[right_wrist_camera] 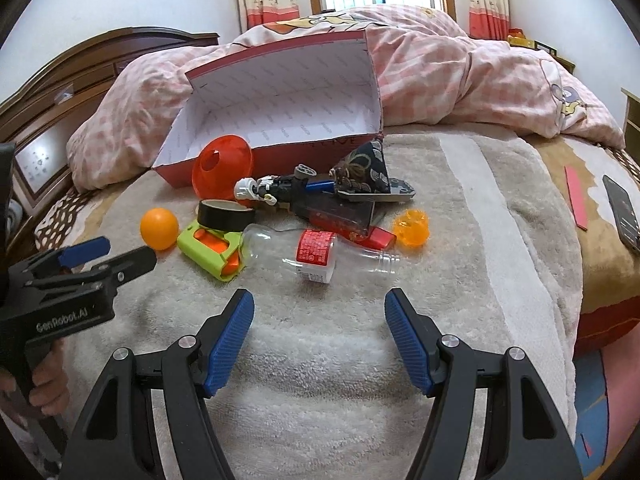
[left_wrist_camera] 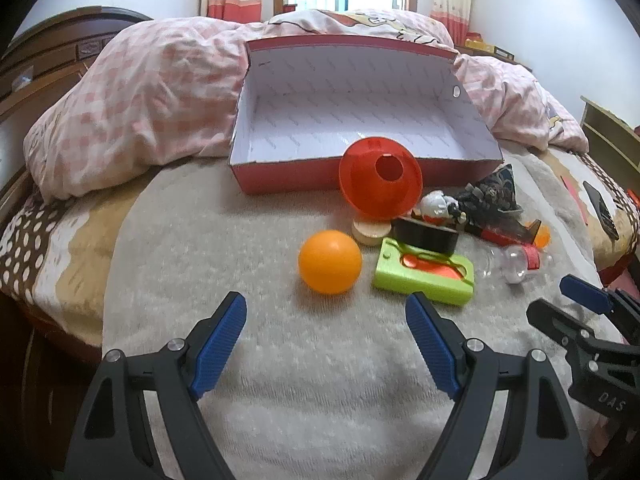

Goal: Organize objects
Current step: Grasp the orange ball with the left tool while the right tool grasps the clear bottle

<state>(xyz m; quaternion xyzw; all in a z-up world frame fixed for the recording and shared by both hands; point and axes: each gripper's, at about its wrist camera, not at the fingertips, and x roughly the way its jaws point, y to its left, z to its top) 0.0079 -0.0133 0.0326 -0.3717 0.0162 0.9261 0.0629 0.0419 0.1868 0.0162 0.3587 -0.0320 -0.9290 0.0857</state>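
Note:
An open red shoebox (left_wrist_camera: 280, 178) (right_wrist_camera: 276, 156) with a bare white inside lies on a grey towel on the bed. In front of it sit an orange ball (left_wrist_camera: 330, 262) (right_wrist_camera: 159, 228), an orange cone (left_wrist_camera: 380, 184) (right_wrist_camera: 222, 168), a green case (left_wrist_camera: 424, 272) (right_wrist_camera: 208, 248), a black tape roll (left_wrist_camera: 426, 236) (right_wrist_camera: 226, 216), a clear bottle (right_wrist_camera: 316, 254) (left_wrist_camera: 516, 264) and a toy figure (right_wrist_camera: 260, 190). My left gripper (left_wrist_camera: 326, 304) (right_wrist_camera: 120, 254) is open just short of the ball. My right gripper (right_wrist_camera: 319, 300) (left_wrist_camera: 560, 302) is open just short of the bottle. Neither holds anything.
A pink checked quilt (left_wrist_camera: 152, 92) is heaped behind and beside the box. A patterned pouch (right_wrist_camera: 366, 172), a red packet and an orange translucent piece (right_wrist_camera: 412, 228) lie in the pile. A phone (right_wrist_camera: 624, 212) and a red strip (right_wrist_camera: 576, 200) lie at the right. A wooden headboard (right_wrist_camera: 80, 64) stands left.

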